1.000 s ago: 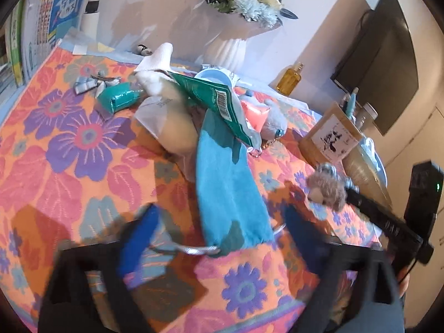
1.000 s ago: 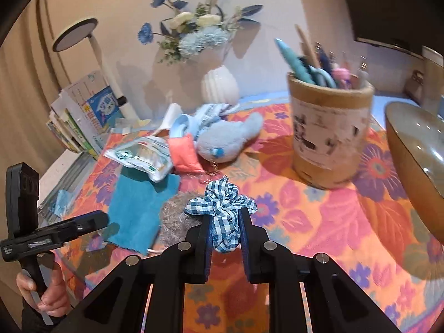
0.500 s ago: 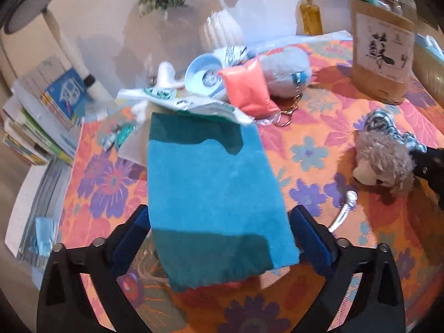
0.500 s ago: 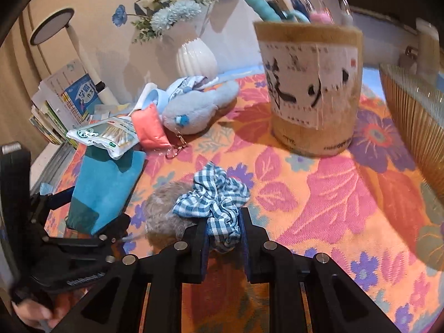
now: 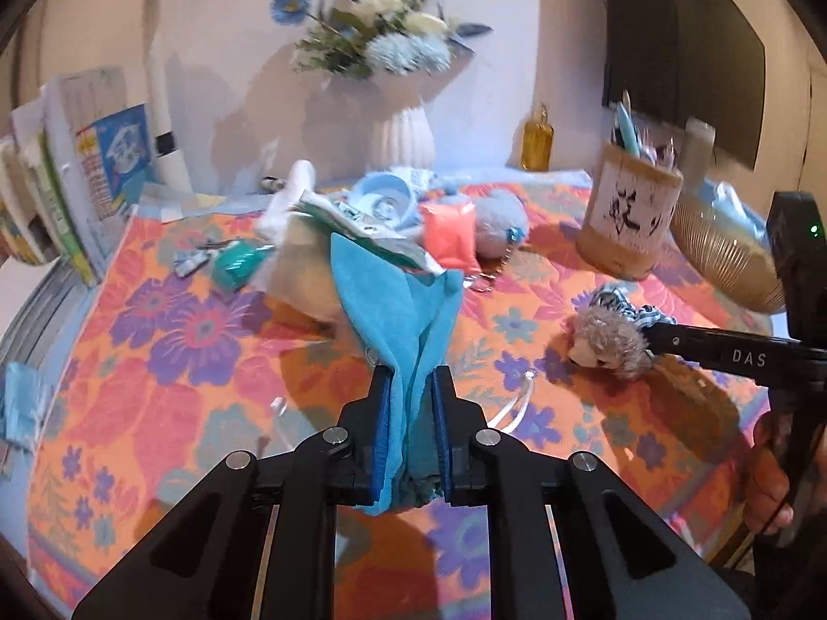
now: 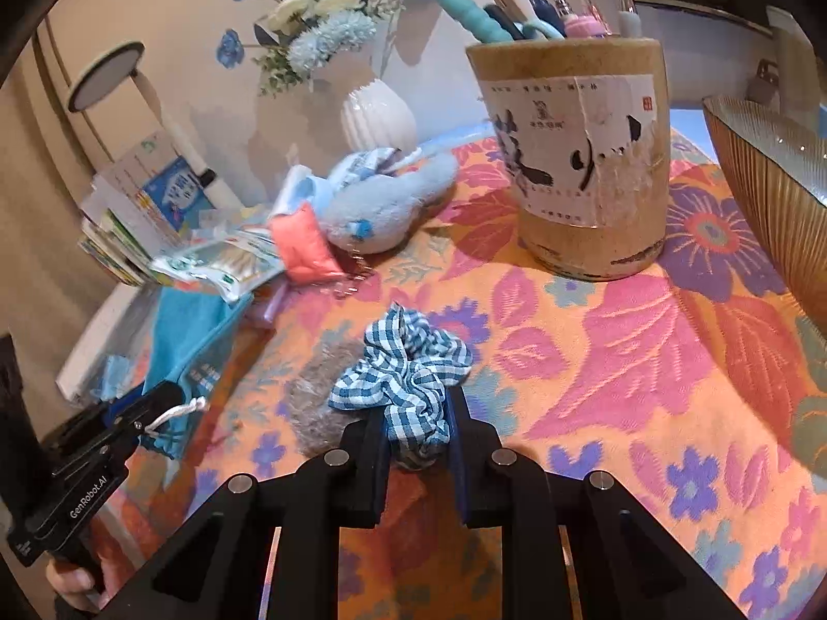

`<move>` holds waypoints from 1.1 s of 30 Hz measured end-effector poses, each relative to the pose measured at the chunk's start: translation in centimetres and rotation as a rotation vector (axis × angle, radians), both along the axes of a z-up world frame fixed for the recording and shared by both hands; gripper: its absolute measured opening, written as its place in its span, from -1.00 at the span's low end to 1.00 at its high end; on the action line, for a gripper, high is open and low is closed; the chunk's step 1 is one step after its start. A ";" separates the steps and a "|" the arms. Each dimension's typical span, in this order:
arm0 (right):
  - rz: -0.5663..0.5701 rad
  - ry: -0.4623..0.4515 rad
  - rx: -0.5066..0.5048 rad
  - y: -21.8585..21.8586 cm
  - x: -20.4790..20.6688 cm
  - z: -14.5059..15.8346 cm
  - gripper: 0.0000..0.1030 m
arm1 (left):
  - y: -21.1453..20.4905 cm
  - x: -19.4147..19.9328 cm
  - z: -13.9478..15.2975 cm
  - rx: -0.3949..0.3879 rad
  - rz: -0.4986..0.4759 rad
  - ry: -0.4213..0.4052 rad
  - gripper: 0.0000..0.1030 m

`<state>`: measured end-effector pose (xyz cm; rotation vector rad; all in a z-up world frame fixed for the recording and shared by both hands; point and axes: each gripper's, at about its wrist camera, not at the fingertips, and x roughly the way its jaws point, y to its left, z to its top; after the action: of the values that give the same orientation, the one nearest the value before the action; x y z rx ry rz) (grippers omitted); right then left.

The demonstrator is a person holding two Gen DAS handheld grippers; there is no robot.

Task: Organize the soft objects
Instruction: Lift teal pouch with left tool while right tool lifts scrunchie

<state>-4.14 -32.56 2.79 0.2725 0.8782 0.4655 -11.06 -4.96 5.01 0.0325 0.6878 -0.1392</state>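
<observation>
Left wrist view, your left gripper (image 5: 411, 387) just closed, pinching blue cloth pouch (image 5: 400, 305), your right gripper (image 6: 416, 423) clamped on gingham scrunchie (image 6: 406, 369), floral tablecloth (image 6: 646, 361) beneath.

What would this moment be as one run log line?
left claw: just closed, shut on blue cloth | right claw: shut on checked scrunchie | furry toy: on tablecloth
</observation>
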 end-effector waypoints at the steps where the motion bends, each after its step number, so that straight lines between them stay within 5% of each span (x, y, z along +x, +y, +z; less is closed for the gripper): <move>1: 0.008 -0.002 0.006 0.2 -0.2 0.4 -0.66 | 0.8 -0.4 0.3 -0.022 0.002 -0.002 -0.76; 6: 0.048 0.023 -0.051 2.2 -0.5 0.4 -0.54 | 3.4 -1.2 -0.3 -0.071 0.025 0.020 -0.76; 10: 0.074 0.032 -0.142 3.0 -1.6 -0.2 0.27 | 5.0 -0.6 -2.5 -0.104 0.053 0.080 -0.76; 14: 0.115 0.028 -0.112 2.3 -2.6 0.4 0.77 | 6.1 -0.3 -3.4 -0.152 0.047 0.096 -0.76; 17: 0.134 0.012 -0.041 2.1 -2.5 1.4 0.84 | 6.5 -0.5 -3.4 -0.167 0.039 0.092 -0.66; 18: 0.143 0.015 -0.011 2.2 -2.3 1.5 0.86 | 6.6 -0.5 -3.4 -0.170 0.041 0.096 -0.42; 20: 0.150 0.030 0.026 2.8 -1.9 1.4 1.00 | 6.8 -0.5 -3.5 -0.177 0.045 0.110 -0.33; 21: 0.157 0.040 0.028 3.4 -1.6 1.1 1.00 | 6.8 -0.4 -3.5 -0.186 0.036 0.125 -0.25; 24: 0.158 0.061 -0.027 5.5 -0.9 0.1 1.00 | 6.6 -0.5 -3.6 -0.180 0.045 0.144 0.77; 29: 0.140 0.014 -0.181 8.6 -1.1 -0.4 0.95 | 5.0 -0.5 -3.6 -0.087 0.050 0.119 0.80; 30: 0.140 0.006 -0.197 9.0 -1.2 -0.4 0.88 | 4.5 -0.5 -3.8 -0.061 0.045 0.122 0.80; 32: 0.139 -0.015 -0.261 9.8 -1.4 -0.5 0.34 | 3.6 -0.4 -4.0 -0.014 0.037 0.122 0.81; 33: 0.140 -0.027 -0.274 9.9 -1.6 -0.4 0.34 | 2.9 -0.3 -4.2 0.030 0.040 0.128 0.81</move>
<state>-5.74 -22.69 2.37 -0.0467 0.9269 0.4713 -11.39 -2.09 0.77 0.0391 0.8177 -0.0930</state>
